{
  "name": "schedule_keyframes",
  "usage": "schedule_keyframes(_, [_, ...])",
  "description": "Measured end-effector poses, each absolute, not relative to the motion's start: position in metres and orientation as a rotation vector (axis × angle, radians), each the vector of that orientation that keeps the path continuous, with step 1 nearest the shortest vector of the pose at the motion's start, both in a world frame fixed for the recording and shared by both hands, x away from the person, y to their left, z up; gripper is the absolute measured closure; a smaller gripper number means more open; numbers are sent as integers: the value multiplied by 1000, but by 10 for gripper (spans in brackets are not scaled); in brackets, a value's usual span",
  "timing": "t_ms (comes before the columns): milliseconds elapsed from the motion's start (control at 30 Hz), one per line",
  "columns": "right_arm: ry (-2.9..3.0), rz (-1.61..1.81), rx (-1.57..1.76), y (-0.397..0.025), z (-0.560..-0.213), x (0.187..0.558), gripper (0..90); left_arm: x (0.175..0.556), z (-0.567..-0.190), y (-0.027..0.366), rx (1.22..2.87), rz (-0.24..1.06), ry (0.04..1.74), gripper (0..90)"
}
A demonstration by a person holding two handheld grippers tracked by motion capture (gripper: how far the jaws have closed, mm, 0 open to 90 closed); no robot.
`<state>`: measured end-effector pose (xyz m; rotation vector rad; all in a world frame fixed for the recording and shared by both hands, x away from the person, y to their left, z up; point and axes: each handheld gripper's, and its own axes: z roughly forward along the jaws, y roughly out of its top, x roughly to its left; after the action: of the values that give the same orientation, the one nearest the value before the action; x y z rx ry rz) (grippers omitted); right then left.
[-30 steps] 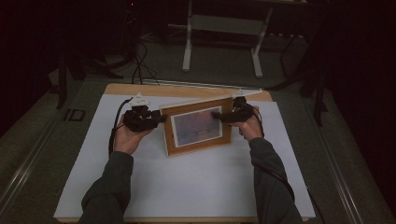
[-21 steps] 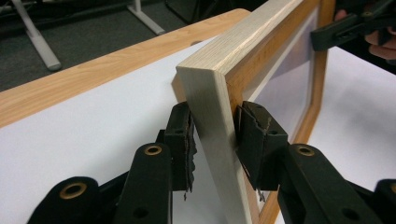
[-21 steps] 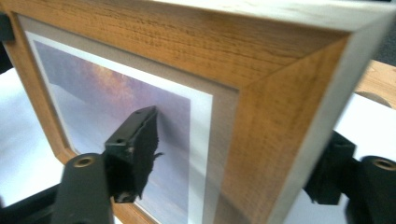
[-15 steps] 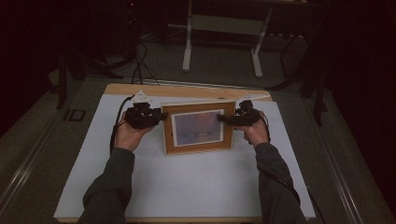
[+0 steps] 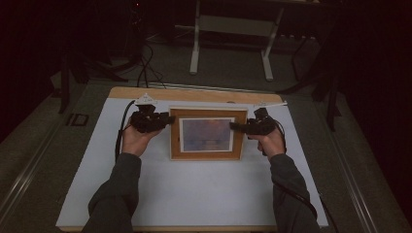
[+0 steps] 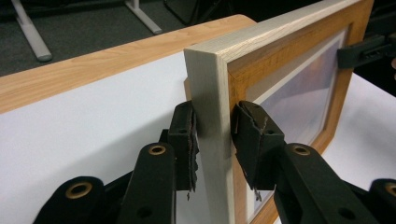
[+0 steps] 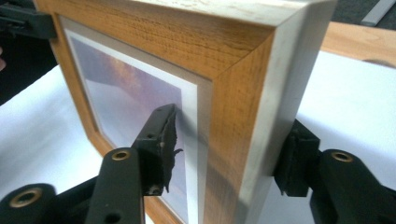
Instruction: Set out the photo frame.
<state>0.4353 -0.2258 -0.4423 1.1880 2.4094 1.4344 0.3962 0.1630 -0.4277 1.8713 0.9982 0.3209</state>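
Note:
A wooden picture frame [image 5: 206,135] with a white mat and a dusky photo is held between my two grippers over the middle of the white table top [image 5: 194,194]. It is square to the table and its face is turned toward the person. My left gripper [image 5: 170,118] is shut on the frame's left edge. In the left gripper view the left gripper [image 6: 215,135] has one jaw on the back and one on the front of the frame [image 6: 280,51]. My right gripper [image 5: 235,126] is shut on the right edge. In the right gripper view the right gripper [image 7: 229,140] clamps the frame [image 7: 187,42] front and back.
A bare wooden strip [image 5: 194,94] runs along the table's far edge. Beyond it are the white legs of another table [image 5: 194,53] and cables [image 5: 145,68] on the dark floor. White surface lies open in front of the frame and at both sides.
The frame was skewed, with its right end farther back; it has turned square to the table. The right gripper moved right and toward the person with it, and the left one barely moved.

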Motion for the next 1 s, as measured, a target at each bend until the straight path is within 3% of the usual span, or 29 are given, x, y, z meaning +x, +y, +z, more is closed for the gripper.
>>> schedule_keyframes(533, [2427, 1478, 1233, -234, -441, 426, 515, 395, -427, 171, 1814, 172, 1049, 716])
schedule_keyframes(1000, [2447, 1505, 1236, -241, -442, 429, 513, 386, -427, 165, 1824, 183, 1057, 729])
